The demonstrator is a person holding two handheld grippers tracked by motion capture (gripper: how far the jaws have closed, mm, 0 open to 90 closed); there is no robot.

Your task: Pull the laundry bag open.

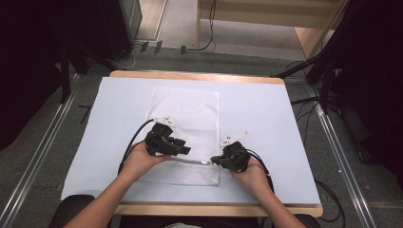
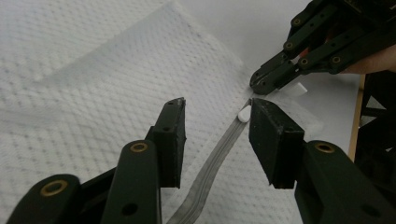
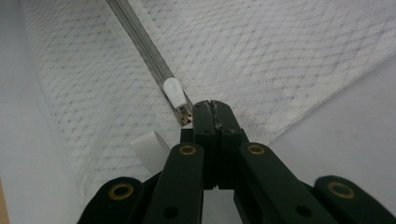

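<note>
A white mesh bag (image 1: 183, 118) lies flat on the table, with its grey zipper (image 1: 190, 162) running along the near end. My left gripper (image 1: 185, 148) hovers over that zipper. In the left gripper view my left gripper (image 2: 215, 116) is open, the zipper strip (image 2: 219, 154) passes between its jaws, and the white zipper pull (image 2: 243, 113) sits at the tip of the right-hand jaw. My right gripper (image 1: 215, 160) is shut on the bag's edge at the zipper's end. Its closed tips (image 3: 211, 107) sit just behind the white pull (image 3: 173, 91), and the right gripper (image 2: 259, 84) shows beyond it.
A pale sheet covers the table (image 1: 266, 118), whose wooden rim (image 1: 190, 76) shows at the far side. A small white ribbed tab (image 3: 147, 144) lies beside the right gripper's jaws. Cables trail from both grippers toward the near edge. Dark stands flank the table.
</note>
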